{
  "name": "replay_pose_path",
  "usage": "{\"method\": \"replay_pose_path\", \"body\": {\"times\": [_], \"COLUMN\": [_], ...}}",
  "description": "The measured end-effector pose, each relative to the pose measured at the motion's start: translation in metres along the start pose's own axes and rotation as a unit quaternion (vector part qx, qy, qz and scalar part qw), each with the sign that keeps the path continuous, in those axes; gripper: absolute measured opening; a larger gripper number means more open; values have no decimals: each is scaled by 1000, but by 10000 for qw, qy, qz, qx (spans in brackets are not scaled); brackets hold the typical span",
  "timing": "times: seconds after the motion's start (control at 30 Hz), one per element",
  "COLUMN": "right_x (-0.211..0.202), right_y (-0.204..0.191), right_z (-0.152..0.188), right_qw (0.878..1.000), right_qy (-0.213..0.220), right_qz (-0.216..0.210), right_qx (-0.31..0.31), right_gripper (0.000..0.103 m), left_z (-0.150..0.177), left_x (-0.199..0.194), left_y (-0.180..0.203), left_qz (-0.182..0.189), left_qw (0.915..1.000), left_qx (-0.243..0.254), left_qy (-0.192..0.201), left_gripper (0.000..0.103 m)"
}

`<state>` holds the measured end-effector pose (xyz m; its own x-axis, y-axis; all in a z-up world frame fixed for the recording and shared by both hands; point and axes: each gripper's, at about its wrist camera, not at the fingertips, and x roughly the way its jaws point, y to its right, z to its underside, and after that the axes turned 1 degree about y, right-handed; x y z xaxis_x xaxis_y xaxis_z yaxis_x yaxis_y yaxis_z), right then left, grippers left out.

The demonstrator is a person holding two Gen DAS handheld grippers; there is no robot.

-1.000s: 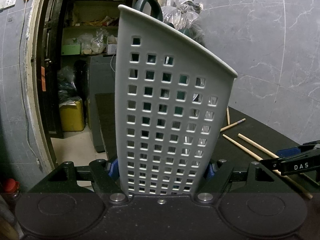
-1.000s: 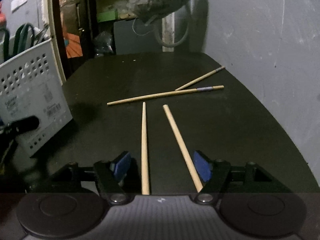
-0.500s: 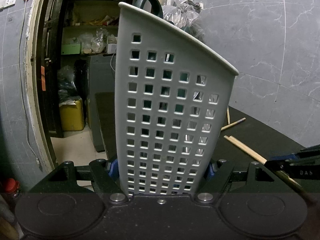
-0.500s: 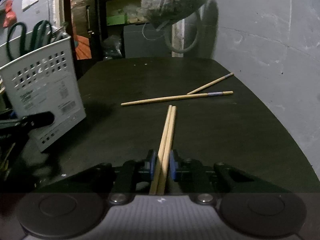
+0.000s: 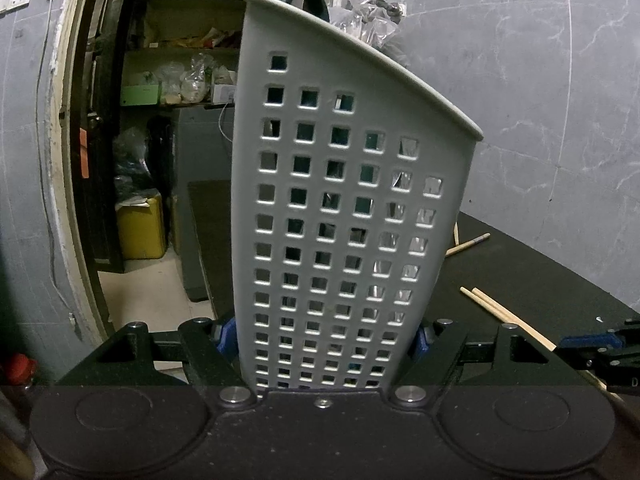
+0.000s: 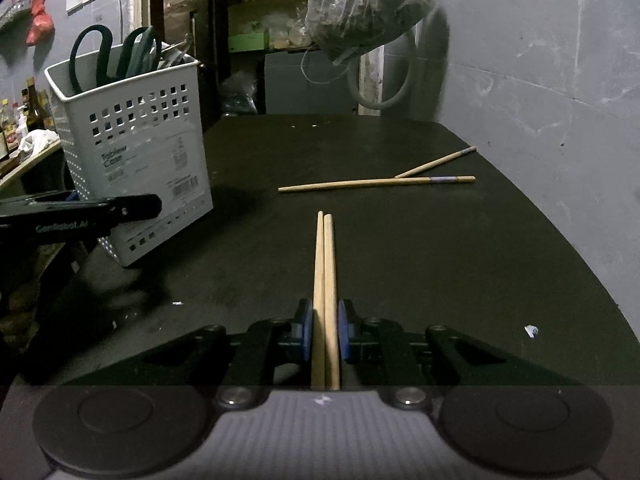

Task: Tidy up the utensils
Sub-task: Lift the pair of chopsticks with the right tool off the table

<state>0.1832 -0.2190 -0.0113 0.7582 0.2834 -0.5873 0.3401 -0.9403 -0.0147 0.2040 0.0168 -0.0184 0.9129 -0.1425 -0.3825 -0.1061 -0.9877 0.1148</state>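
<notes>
My left gripper is shut on the narrow lower end of a white perforated basket, which fills the left wrist view and stands upright on the black table. Dark-handled scissors stick out of the basket. My right gripper is shut on a pair of wooden chopsticks, held side by side and pointing forward above the table. The left wrist view shows the same pair at lower right, to the right of the basket. Two more chopsticks lie crossed farther back.
A grey wall borders the table on the right. A plastic bag hangs above the far edge. Behind the table an open doorway shows shelves and a yellow canister. Bottles stand at far left.
My right gripper shut on the two chopsticks, drawing them together from a spread position, and shifted so the basket sits more in its view. The left gripper and basket stayed put.
</notes>
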Motion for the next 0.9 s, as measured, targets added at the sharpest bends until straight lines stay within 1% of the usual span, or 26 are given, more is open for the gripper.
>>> {"method": "replay_pose_path", "body": {"times": [0.23,0.53,0.57,0.6,0.67,0.9], "right_x": [-4,-5,-5,-4,-3,-1], "right_y": [-5,-4,-5,-5,-6,-7], "right_z": [10,11,11,10,9,8], "right_qw": [9993,9989,9989,9989,9992,9986], "right_qy": [268,296,297,287,245,243], "right_qz": [201,234,243,249,213,357], "right_qx": [190,287,280,271,242,312], "right_gripper": [17,19,26,39,51,51], "left_z": [-1,-6,-6,-8,-9,-14], "left_x": [1,2,3,4,5,9], "left_y": [-4,-5,-5,-5,-3,0], "left_qz": [35,34,35,30,3,-38], "left_qw": [10000,9999,9999,9999,9998,9997], "left_qx": [17,13,19,20,49,86], "left_qy": [-21,-119,-133,-157,-190,-240], "left_gripper": [77,77,77,77,77,76]}}
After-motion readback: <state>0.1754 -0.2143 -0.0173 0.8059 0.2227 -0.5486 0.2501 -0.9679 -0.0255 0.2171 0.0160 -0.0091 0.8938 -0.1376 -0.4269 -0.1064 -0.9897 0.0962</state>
